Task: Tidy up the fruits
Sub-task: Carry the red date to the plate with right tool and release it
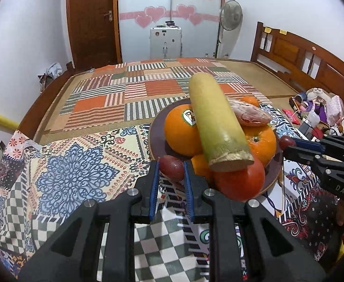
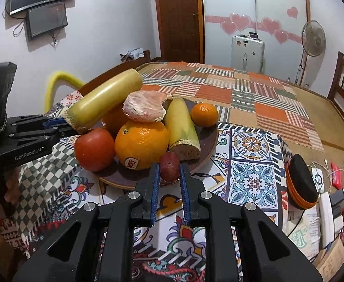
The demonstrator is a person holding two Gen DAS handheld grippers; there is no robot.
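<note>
Presently, the left tongs [image 1: 171,167] are pinching a small dark-red fruit [image 1: 172,166] between their blue pads, just at the near rim of the plate [image 1: 156,127]. The right tongs [image 2: 169,168] are likewise clamped on a second small red fruit [image 2: 169,166], held at the plate's [image 2: 209,141] near edge on their side. Each pair of tongs shows in the other's view, beside the plate. The plate rests on a surface under a patterned cloth [image 1: 73,178]. On the plate lie a tomato [image 1: 240,183], two large oranges [image 1: 181,129], one with a sticker, and a smaller orange [image 2: 204,114] at the far side. A long yellow-green stalk [image 1: 216,122] lies tilted across the pile; a second stalk [image 2: 182,127] lies on the plate. A peeled citrus segment [image 2: 144,108] sits on top. Beyond stretches a bed with a patchwork mat [image 1: 148,89].
</note>
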